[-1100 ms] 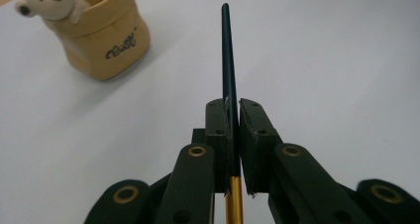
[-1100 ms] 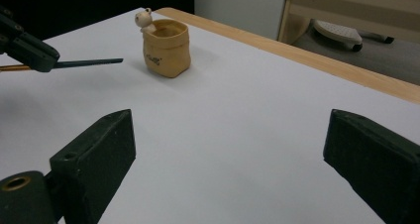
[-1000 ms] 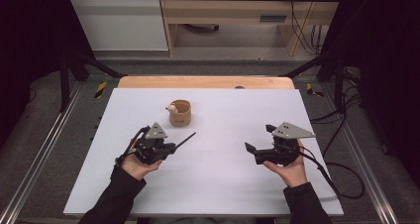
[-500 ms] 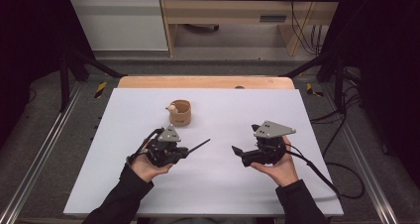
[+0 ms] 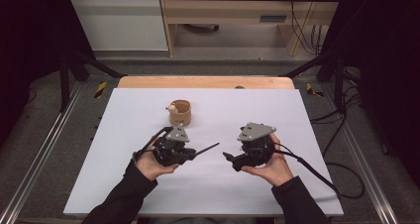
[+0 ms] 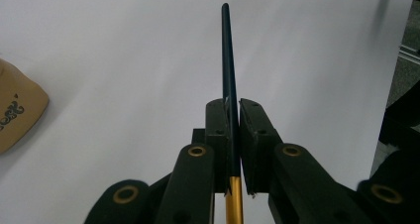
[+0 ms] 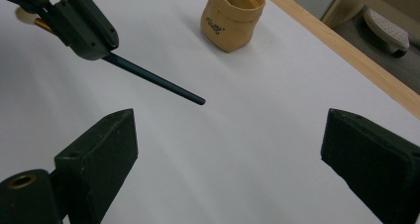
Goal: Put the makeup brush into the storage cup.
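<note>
Between left claw (image 6: 233,135) pads: dark pen (image 6: 228,60).

Wide bare stretches of the white table (image 5: 124,184) lie open on both sides of the hands and along the far edge. One obstacle out there: the tan pouch (image 5: 180,113), standing upright beyond the left gripper (image 5: 195,154), just past it. Between the two grippers, the dark stick (image 5: 204,149) juts from the left one's pinched jaws toward the right gripper (image 5: 227,156), narrowing that gap. The right gripper's jaws stand wide with bare table between them.
</note>
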`<action>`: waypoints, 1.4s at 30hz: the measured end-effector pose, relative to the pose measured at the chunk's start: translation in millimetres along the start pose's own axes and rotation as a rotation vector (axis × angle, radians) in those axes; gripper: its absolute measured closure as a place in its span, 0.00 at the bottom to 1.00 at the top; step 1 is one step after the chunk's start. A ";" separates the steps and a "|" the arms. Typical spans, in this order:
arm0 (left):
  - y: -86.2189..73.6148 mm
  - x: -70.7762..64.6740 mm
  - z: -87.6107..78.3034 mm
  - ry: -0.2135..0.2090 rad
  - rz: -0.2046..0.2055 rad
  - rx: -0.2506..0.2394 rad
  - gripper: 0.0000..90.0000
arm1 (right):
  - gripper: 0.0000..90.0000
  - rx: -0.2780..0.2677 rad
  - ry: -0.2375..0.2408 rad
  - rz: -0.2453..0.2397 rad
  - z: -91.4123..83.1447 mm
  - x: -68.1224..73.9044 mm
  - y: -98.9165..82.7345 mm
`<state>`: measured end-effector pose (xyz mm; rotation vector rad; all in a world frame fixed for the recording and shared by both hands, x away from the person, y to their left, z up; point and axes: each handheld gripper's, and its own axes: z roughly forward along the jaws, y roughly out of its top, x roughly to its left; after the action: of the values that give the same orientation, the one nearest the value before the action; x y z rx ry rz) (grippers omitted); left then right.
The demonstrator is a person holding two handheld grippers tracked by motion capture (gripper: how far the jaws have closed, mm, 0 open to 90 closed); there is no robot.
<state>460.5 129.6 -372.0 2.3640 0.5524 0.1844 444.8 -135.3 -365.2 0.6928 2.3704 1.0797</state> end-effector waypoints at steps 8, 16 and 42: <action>4.4 0.0 4.2 -0.022 0.013 0.030 0.93 | 0.12 0.063 0.017 -0.072 7.7 11.1 5.8; 7.4 -2.5 8.6 -0.042 0.028 0.049 0.93 | 0.16 0.102 0.043 -0.130 17.2 20.7 5.2; 21.0 -18.6 16.1 -0.106 0.073 0.066 0.93 | 0.51 0.154 0.092 -0.351 31.8 36.5 1.6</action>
<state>455.4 97.7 -369.8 2.4432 0.4285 0.0741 435.1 -94.6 -389.6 0.2630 2.5486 0.8003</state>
